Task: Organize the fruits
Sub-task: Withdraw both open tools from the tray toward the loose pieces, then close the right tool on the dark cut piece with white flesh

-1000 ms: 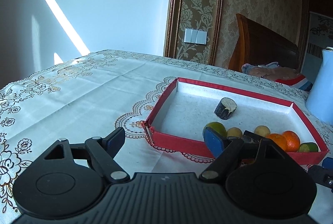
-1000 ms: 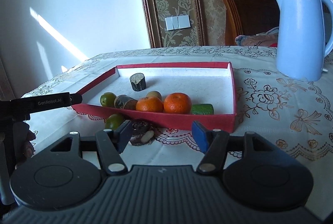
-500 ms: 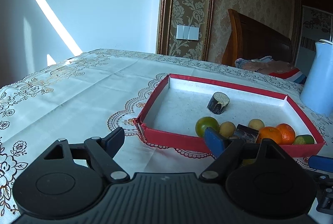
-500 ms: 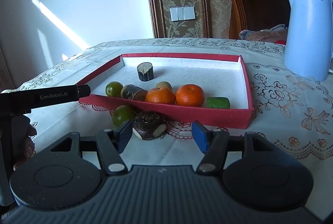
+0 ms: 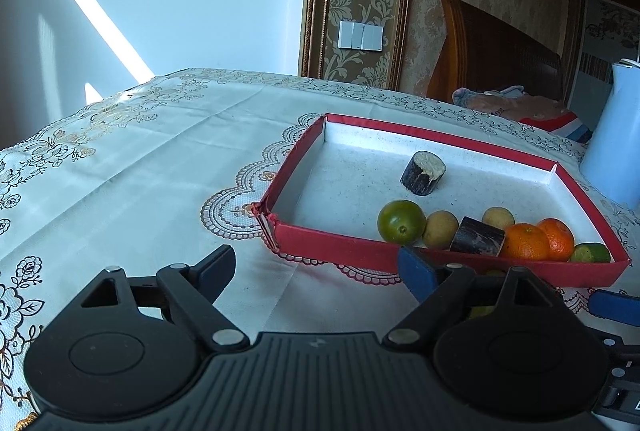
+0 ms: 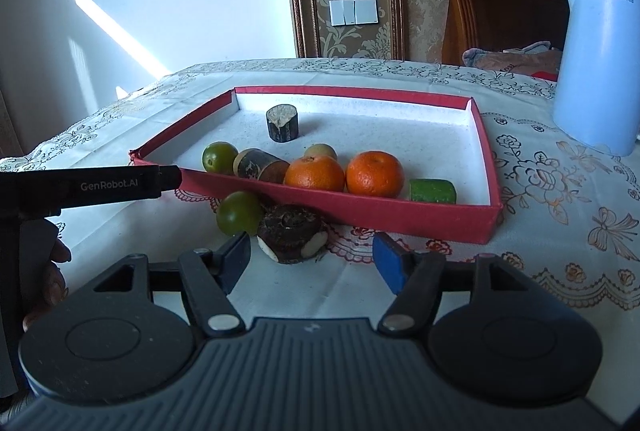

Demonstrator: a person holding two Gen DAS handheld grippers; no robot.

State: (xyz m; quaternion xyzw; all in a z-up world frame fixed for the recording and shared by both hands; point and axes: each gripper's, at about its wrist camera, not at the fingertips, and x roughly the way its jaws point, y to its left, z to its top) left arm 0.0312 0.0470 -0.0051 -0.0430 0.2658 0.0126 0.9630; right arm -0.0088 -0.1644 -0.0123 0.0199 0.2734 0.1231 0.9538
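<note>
Right gripper point(image 6: 312, 257) jaws empty, opening toward dark fruit point(image 6: 291, 234) lower centre, outside red tray point(image 6: 420, 215). Left gripper point(image 5: 316, 267) jaws wide, opening, empty.

Two oranges point(image 6: 344, 173), green fruit and dark chunks inside red tray point(image 6: 404, 213); lime point(image 6: 239, 213) and mangosteen point(image 6: 291, 233) outside, touching.

Tray point(image 6: 420, 219) on the desk point(image 6: 560, 231), fruits point(image 6: 316, 173) inside its near edge, kettle point(image 6: 596, 71) at two o'clock, two pieces point(image 6: 290, 237) before the tray
</note>
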